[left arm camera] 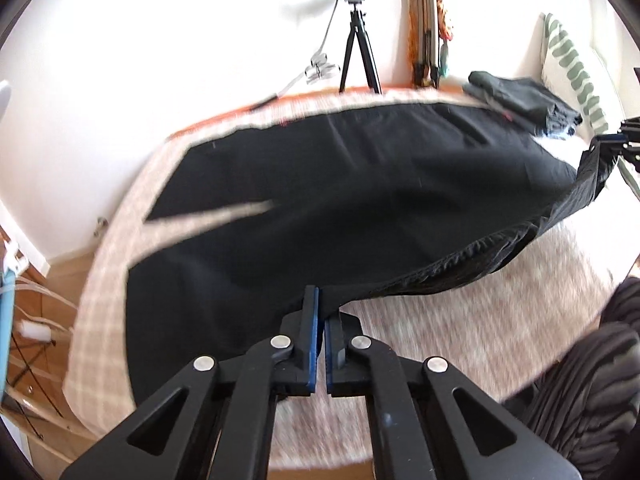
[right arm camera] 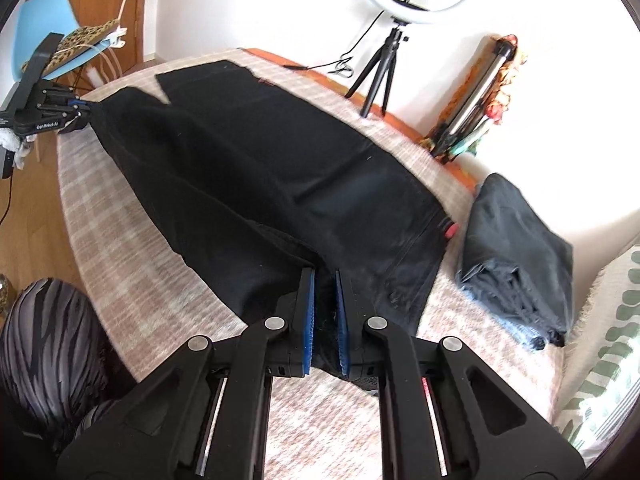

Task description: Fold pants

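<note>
The black fabric pants [left arm camera: 320, 200] lie spread across the beige plaid bed cover [right arm camera: 120, 240], stretched between both grippers. The left gripper [left arm camera: 321, 312] pinches one edge tight; the right gripper [right arm camera: 325, 300] clamps bunched cloth between its blue pads [right arm camera: 308, 320].

Pants [left arm camera: 340, 200]: black cloth, matt, smooth weave, gathered and wrinkled along the waistband edge. Bed cover [right arm camera: 132, 224]: woven cloth, pale pink and beige check, slightly rough and matt. Left hand-held gripper [left arm camera: 320, 320]: matt black plastic links, bright metal pivot pins, ribbed blue pads. Right hand-held gripper [right arm camera: 325, 304]: same matt black plastic, metal pins, ribbed blue pads. Folded garments [right arm camera: 520, 252]: dark grey cloth, matt. Chair [right arm camera: 36, 36]: smooth light-blue plastic shell. Floor [right arm camera: 24, 216]: wood, satin finish.
</note>
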Motion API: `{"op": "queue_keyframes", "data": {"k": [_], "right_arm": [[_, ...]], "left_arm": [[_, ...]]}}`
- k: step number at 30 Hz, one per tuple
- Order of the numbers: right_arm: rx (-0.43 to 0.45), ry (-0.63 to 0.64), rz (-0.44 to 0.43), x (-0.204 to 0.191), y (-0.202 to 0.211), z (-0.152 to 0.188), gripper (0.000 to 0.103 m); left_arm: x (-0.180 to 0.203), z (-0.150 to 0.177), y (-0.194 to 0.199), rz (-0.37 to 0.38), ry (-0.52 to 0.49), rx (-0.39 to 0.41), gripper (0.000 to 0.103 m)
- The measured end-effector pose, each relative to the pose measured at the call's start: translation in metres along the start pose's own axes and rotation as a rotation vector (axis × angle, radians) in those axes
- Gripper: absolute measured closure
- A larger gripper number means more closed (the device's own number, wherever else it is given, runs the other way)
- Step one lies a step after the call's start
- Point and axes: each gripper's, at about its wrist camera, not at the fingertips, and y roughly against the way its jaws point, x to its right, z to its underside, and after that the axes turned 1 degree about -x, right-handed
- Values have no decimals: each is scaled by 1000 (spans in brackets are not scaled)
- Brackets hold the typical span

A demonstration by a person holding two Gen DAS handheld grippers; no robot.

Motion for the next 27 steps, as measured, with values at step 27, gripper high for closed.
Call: {"op": "queue_keyframes", "data": {"k": [27], "right_arm": [[-46, -32, 174, 139, -170, -143, 94]], "left_arm": [[-43, -199, -144, -74, -121, -8, 103]]}}
